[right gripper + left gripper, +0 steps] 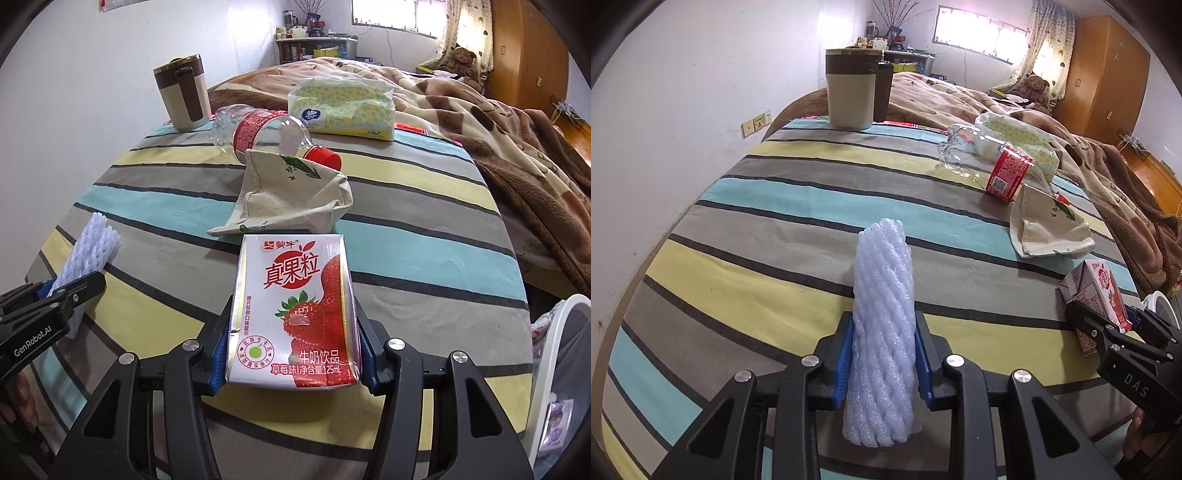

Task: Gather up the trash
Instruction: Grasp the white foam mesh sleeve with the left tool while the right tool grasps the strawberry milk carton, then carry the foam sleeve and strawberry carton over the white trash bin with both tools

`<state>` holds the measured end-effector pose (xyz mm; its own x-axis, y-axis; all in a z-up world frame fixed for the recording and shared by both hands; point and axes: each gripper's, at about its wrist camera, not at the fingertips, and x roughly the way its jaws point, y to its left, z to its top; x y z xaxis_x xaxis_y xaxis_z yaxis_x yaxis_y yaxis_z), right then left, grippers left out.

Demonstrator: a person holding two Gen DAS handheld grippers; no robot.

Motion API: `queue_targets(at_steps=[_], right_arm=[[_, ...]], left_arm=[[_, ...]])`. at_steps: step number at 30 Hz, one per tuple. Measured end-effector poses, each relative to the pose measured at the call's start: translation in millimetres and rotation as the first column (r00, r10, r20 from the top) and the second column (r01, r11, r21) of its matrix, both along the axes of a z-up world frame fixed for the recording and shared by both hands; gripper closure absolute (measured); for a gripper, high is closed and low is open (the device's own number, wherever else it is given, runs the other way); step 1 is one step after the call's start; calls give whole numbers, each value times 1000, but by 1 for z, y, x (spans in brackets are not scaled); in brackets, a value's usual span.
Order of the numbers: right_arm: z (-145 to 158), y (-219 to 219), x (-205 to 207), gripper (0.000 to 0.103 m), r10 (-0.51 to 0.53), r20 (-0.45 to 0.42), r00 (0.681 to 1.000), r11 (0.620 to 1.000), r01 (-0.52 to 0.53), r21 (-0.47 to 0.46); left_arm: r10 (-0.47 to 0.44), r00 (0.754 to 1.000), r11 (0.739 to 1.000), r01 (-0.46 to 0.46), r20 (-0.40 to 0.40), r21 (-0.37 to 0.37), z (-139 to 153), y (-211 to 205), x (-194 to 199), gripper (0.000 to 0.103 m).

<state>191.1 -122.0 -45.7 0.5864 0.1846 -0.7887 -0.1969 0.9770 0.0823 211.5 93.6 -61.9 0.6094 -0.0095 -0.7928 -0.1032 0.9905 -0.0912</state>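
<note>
The left gripper [884,354] clamps a pale blue foam mesh sleeve [882,325] over the striped tablecloth [757,229], and the right gripper [293,350] clamps a strawberry milk carton [293,314]. Beyond lie a crumpled cream cloth bag [295,195], then a clear plastic bottle with a red label [258,129] on its side, touching the bag. Farthest stand a yellow tissue pack [343,107] and a beige-and-brown lidded mug [183,94].

White walls [701,55], bright window [979,33] (curtained), wooden wardrobe [1108,74] beyond.

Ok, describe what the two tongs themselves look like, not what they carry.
Both tongs are matte black angular linkages with silver round bolts and ribbed blue pads. The left tongs show white "GenRobot.AI" lettering on the side; the right tongs show "DAS". No cables or sleeves are visible.
</note>
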Motion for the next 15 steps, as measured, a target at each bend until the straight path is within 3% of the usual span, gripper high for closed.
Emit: queue_targets(at_steps=[15], right_arm=[[29,-27,-32,48,-43,78,996,997,38,69]], left_arm=[[-49,995,999,49,84,-5,34,-22,-37,74]])
